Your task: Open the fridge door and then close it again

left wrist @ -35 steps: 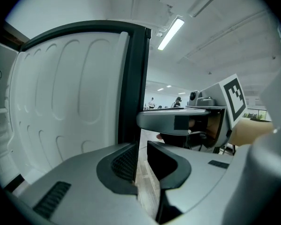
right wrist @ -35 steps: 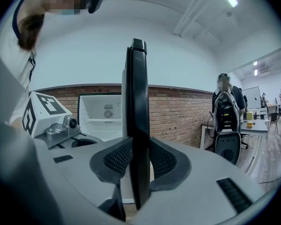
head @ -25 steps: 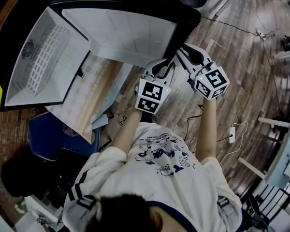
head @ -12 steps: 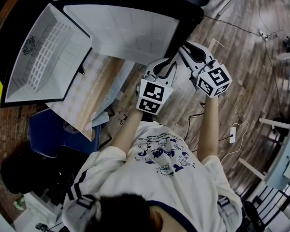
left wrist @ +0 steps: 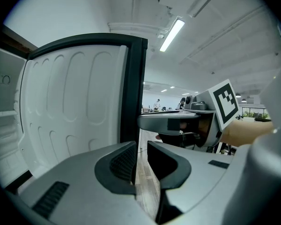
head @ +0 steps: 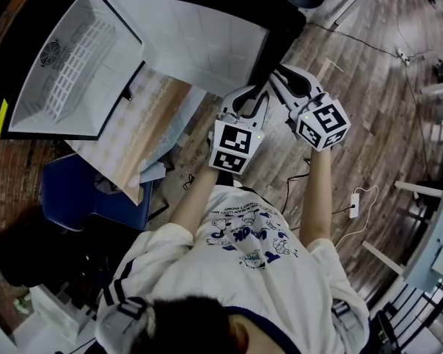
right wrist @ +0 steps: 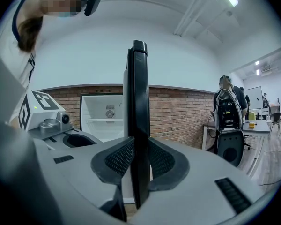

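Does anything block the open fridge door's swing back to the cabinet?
Only the left claw, on the fridge door's inner side by its free edge. The right claw, jaws just closing, clamps that edge. Otherwise nothing visible does.

Jaws of the right gripper (right wrist: 140, 162) have just been closing on the door (head: 188, 43) edge between them. The door has swung slightly toward closing, the left gripper (left wrist: 139, 159) travelling alongside.

Wood-plank floor (head: 369, 102), brick wall (right wrist: 178, 111) – white ceiling (left wrist: 131, 8), strip light (left wrist: 172, 32) – blue chair (head: 74, 198) at left.
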